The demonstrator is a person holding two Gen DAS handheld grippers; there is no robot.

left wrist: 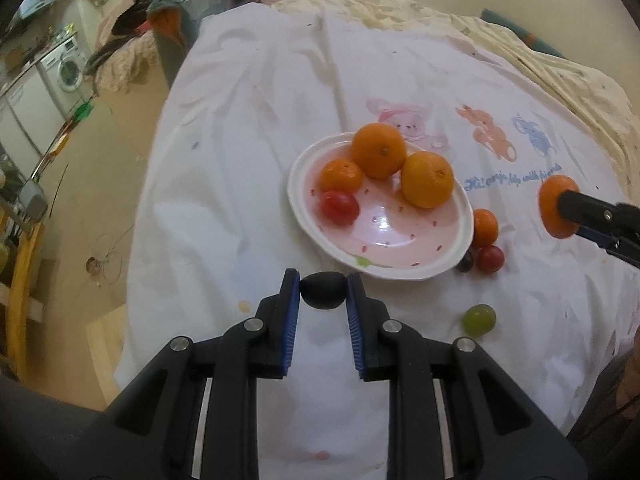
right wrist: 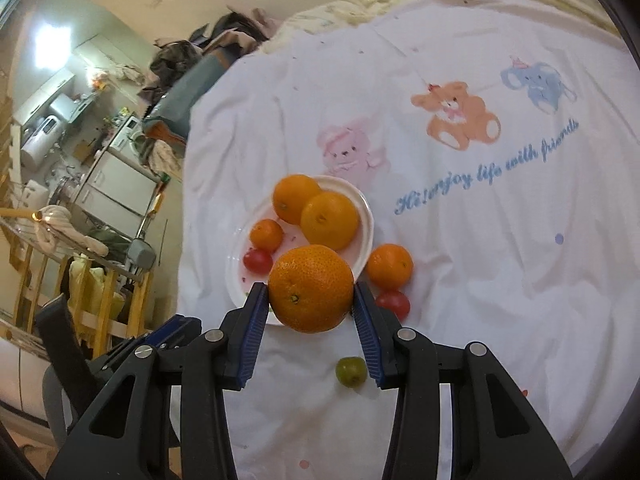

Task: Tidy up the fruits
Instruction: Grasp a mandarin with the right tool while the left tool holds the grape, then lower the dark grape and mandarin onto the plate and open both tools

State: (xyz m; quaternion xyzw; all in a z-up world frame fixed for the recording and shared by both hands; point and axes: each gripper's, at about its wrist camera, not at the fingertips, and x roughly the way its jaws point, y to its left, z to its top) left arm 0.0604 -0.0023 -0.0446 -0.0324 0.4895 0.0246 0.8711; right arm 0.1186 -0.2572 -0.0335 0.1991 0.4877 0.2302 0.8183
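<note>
A white and pink plate [left wrist: 416,252] [right wrist: 366,204] on the white cloth holds three oranges [left wrist: 378,150] [right wrist: 330,220] and a red tomato [left wrist: 339,207] [right wrist: 258,261]. My left gripper [left wrist: 323,289] is shut on a dark grape [left wrist: 323,290] just in front of the plate's near rim. My right gripper [right wrist: 311,294] is shut on an orange [right wrist: 311,288] [left wrist: 554,212], held above the cloth to the right of the plate. Beside the plate lie a small orange [left wrist: 485,227] [right wrist: 389,266], a red tomato [left wrist: 490,259] [right wrist: 394,304], a dark grape [left wrist: 465,261] and a green grape [left wrist: 479,319] [right wrist: 351,371].
The white cloth with cartoon bears [right wrist: 456,114] covers a bed; a cream blanket [left wrist: 440,16] lies bunched at its far side. To the left the bed edge drops to the floor [left wrist: 100,200], with a washing machine [left wrist: 66,66], clothes piles and wooden furniture [right wrist: 100,292] beyond.
</note>
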